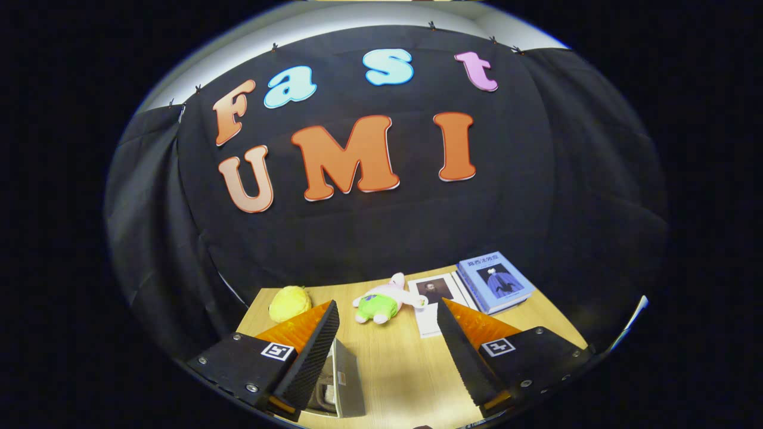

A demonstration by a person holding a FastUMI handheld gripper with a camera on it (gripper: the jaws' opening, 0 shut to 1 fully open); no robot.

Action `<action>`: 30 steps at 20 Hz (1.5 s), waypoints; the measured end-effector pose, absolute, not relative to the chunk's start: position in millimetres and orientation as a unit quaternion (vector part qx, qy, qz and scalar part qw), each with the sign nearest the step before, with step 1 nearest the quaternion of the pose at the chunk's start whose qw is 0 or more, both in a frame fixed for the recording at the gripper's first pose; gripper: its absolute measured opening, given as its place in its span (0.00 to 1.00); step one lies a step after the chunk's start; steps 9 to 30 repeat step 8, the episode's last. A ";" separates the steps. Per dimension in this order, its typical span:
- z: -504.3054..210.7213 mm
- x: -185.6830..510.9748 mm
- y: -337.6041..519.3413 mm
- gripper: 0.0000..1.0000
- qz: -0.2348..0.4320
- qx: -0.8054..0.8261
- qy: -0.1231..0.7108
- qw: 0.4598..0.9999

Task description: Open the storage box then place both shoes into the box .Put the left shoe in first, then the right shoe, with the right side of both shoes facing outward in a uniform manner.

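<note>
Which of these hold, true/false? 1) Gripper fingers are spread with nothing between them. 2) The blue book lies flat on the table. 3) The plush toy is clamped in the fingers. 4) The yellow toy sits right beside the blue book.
1) True: the gripper is open over bare table.
2) True: the blue book lies flat.
3) False: the plush toy lies beyond the fingers, untouched.
4) False: the yellow toy is across the table from the book, plush between.

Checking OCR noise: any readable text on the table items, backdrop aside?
Blue hardcover book: cover title too blurred to read.
White sheet with a portrait: no legible text.
Grey box by the left finger: small tag, unreadable.
Gripper, fingers open, nothing between them: square black-and-white markers, patterns, no words.
</note>
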State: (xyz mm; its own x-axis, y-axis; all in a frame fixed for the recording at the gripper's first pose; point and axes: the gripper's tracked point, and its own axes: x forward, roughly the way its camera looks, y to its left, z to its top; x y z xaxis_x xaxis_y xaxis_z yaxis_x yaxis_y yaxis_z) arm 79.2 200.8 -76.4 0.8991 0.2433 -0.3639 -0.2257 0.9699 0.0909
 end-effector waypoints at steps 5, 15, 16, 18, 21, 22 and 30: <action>-9.6 59.7 164.2 0.98 0.109 0.005 0.117 0.987; 23.3 45.9 152.0 0.98 0.108 -0.006 0.075 0.991; 23.3 45.9 152.0 0.98 0.108 -0.006 0.075 0.991; 23.3 45.9 152.0 0.98 0.108 -0.006 0.075 0.991; 23.3 45.9 152.0 0.98 0.108 -0.006 0.075 0.991; 23.3 45.9 152.0 0.98 0.108 -0.006 0.075 0.991; 23.3 45.9 152.0 0.98 0.108 -0.006 0.075 0.991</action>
